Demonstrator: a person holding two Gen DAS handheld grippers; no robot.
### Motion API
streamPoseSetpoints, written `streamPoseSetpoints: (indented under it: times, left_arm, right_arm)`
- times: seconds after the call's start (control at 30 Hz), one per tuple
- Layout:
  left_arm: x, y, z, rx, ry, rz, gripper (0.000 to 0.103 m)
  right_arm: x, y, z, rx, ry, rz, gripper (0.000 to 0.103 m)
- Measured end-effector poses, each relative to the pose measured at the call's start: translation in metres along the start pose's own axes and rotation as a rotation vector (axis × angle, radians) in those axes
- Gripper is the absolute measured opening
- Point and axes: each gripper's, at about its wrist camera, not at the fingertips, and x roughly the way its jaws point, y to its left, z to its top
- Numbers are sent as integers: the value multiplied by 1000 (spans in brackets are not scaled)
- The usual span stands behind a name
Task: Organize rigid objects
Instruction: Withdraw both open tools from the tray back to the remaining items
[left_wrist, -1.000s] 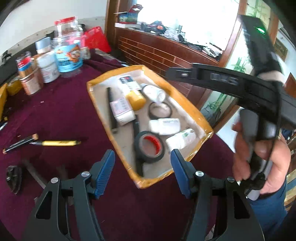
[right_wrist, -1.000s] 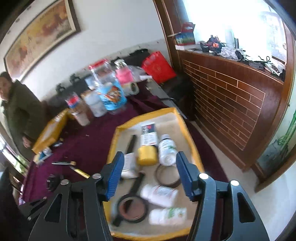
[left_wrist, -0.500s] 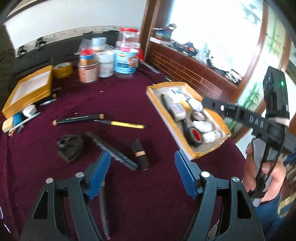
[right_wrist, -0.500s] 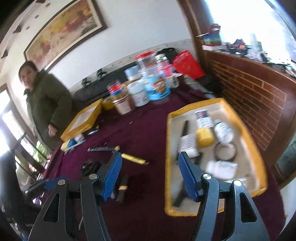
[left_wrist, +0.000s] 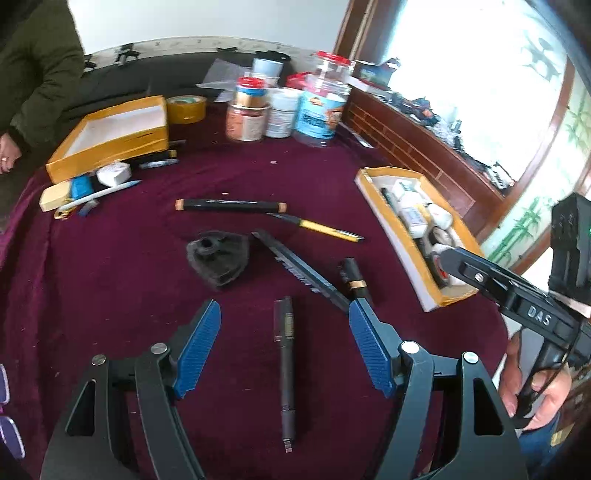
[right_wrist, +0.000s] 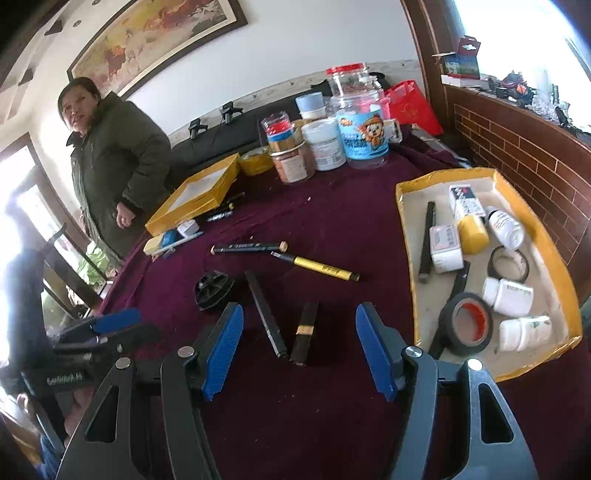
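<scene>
Over the maroon cloth my left gripper (left_wrist: 284, 308) is open, and a dark pen (left_wrist: 285, 362) lies on the cloth under the gap, untouched. My right gripper (right_wrist: 299, 310) is open too, above a black tube with a gold band (right_wrist: 304, 330) and a long black bar (right_wrist: 266, 314). Farther off lie a yellow-and-black pen (right_wrist: 317, 266), a black rod with tan ends (right_wrist: 249, 246) and a round black piece (right_wrist: 214, 290). To the right, a yellow-rimmed tray (right_wrist: 406, 221) holds white bottles, tape rolls and a yellow item.
Jars and tubs (right_wrist: 364, 136) crowd the table's back. A second yellow tray (right_wrist: 199, 192) sits at the back left with small items (left_wrist: 92, 184) beside it. A person in a dark green coat (right_wrist: 118, 162) stands at the far left. A brick-patterned ledge (right_wrist: 517, 147) runs along the right.
Both grippers have swung left, away from the filled tray and over the loose items on the cloth. The left gripper's jaws stand a little wider than a second ago.
</scene>
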Motion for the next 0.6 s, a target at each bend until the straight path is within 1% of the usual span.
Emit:
streamPoseSetpoints:
  times: [0.07, 0.23, 0.3, 0.5, 0.6]
  left_arm:
    - [-2, 8, -2, -12, -2, 22, 72]
    - [0, 27, -5, -56, 20, 23, 72]
    - [4, 30, -6, -63, 31, 38, 72]
    - [21, 33, 0, -41, 68, 114, 72]
    - [36, 38, 5, -30, 104, 140, 72]
  right_arm:
    - [3, 3, -5, -4, 14, 11, 58]
    - [7, 12, -12, -18, 30, 38, 58]
    - [9, 12, -15, -16, 34, 43, 59]
    - [13, 3, -23, 12, 42, 66, 62]
    - [16, -5, -26, 32, 51, 61, 64]
